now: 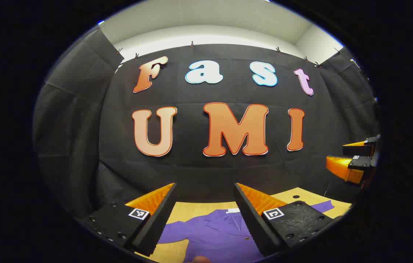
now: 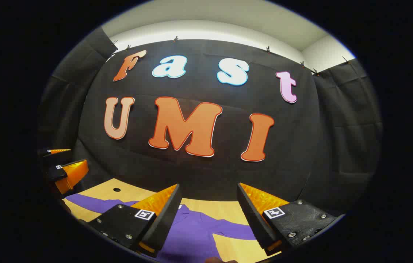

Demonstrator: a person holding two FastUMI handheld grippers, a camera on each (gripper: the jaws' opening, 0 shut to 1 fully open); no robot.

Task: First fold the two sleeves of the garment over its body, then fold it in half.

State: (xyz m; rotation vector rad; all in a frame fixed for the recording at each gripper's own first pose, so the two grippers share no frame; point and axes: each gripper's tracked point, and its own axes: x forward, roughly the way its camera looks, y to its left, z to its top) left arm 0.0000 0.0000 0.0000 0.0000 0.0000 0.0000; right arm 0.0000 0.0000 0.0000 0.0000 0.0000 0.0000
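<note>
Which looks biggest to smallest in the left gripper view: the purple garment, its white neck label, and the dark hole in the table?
1. Purple garment, by far the largest, though partly hidden behind the fingers.
2. White neck label.
3. Dark hole in the table; close to the label, so that order is unsure.

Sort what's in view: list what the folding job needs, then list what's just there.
For the job:
purple shirt, spread flat, sleeves still out to both sides
left gripper, open
right gripper, open

Just there:
wooden table
small hole in the tabletop
</note>
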